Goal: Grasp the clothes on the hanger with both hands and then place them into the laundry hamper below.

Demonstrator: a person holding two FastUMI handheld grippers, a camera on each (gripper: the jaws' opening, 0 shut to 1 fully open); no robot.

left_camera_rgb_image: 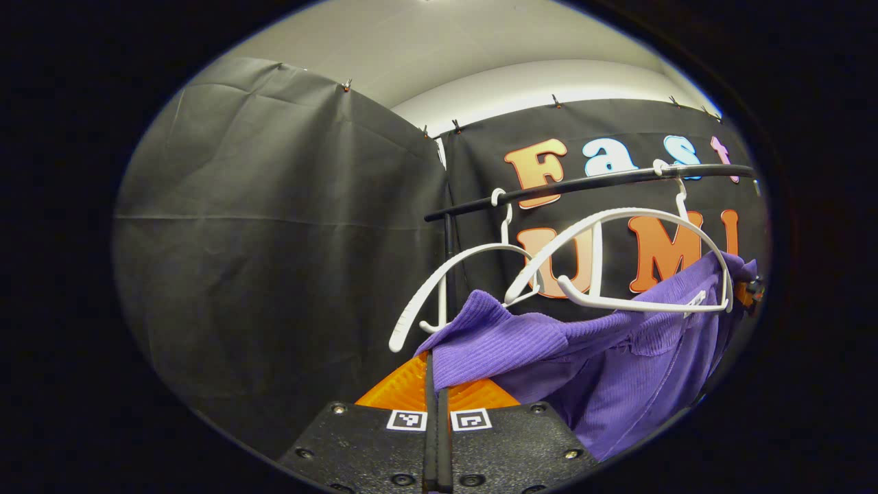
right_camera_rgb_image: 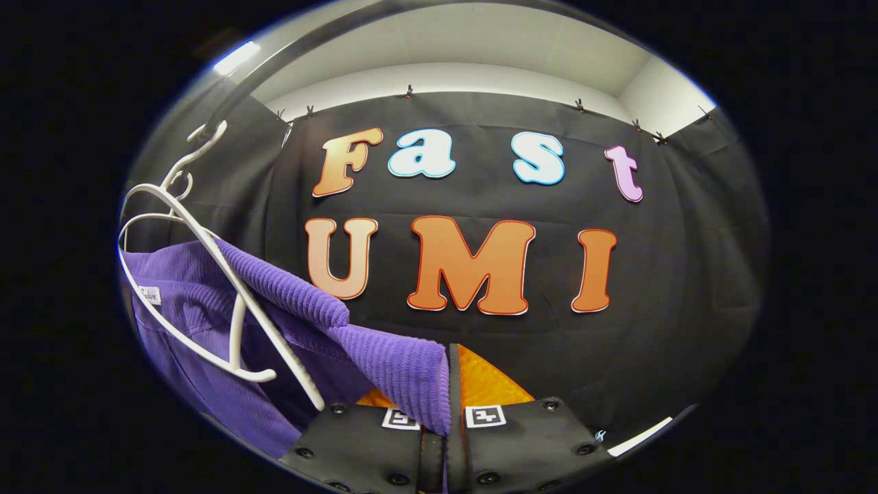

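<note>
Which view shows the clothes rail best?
The left gripper view: the black clothes rail runs across it with both white hangers hooked on. In the right gripper view the rail is a blurred dark bar near the top edge.

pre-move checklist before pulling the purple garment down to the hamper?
1. Left gripper shut on the purple garment: ok.
2. Right gripper shut on the ribbed edge: ok.
3. Garment off the white hanger: cannot tell; fabric hangs beside its right end.
4. Second, bare hanger clear of cloth: cannot tell, fabric close by.
5. Hangers hooked on the black rail: ok.
6. Hamper position below: cannot tell.
</note>
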